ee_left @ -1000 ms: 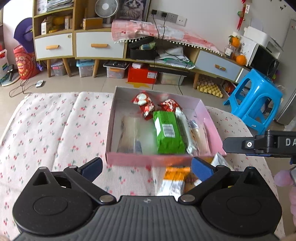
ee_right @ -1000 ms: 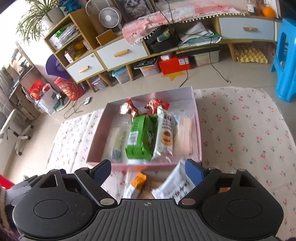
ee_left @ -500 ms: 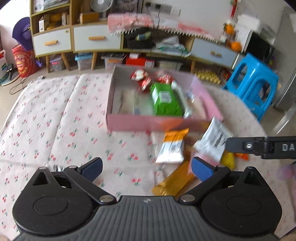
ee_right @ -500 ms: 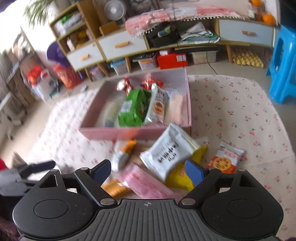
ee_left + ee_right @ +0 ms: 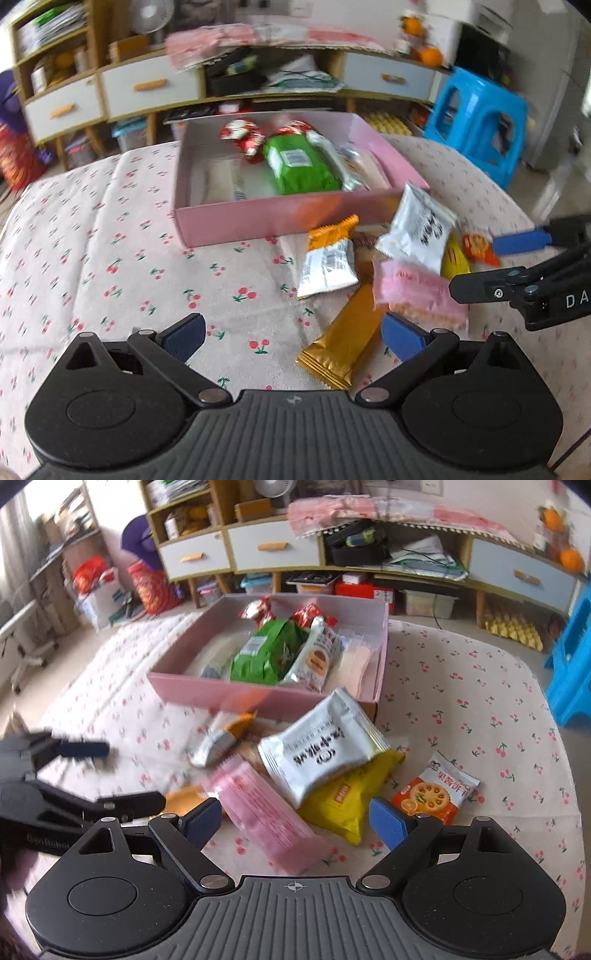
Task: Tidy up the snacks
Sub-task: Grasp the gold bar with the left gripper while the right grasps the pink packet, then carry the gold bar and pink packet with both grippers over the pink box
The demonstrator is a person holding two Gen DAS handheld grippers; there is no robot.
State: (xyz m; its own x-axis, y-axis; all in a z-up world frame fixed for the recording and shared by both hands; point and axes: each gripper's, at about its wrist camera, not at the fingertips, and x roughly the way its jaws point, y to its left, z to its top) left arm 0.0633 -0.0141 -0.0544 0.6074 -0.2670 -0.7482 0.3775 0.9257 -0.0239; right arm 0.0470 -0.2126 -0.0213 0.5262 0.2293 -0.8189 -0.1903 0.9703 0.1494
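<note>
We are at the approach step: both grippers hang over the loose snacks, and nothing is grasped yet. The landmark is the pink box (image 5: 258,698), which sits on the cherry-print surface (image 5: 480,686) and already holds a green packet (image 5: 266,653) and several other wrapped snacks.

The unsorted snacks lie in a heap just in front of the pink box's near wall, toward its right corner:
- a white packet (image 5: 321,746) on top, overlapping a yellow packet (image 5: 347,797);
- a pink packet (image 5: 266,816) nearest to us;
- an orange biscuit packet (image 5: 436,790) slightly apart, to the right of the heap;
- a gold bar (image 5: 347,336) and an orange-topped white packet (image 5: 328,258) on the left side of the heap.

The right gripper (image 5: 295,821) has its jaws released and wide, with the pink packet's near end lying between them but not pressed. The left gripper (image 5: 291,336) also has its jaws released, over the gold bar.

In our judgement, the next move calls for lowering one gripper onto a single packet, closing on its edge, and carrying it over the near wall into the pink box.
</note>
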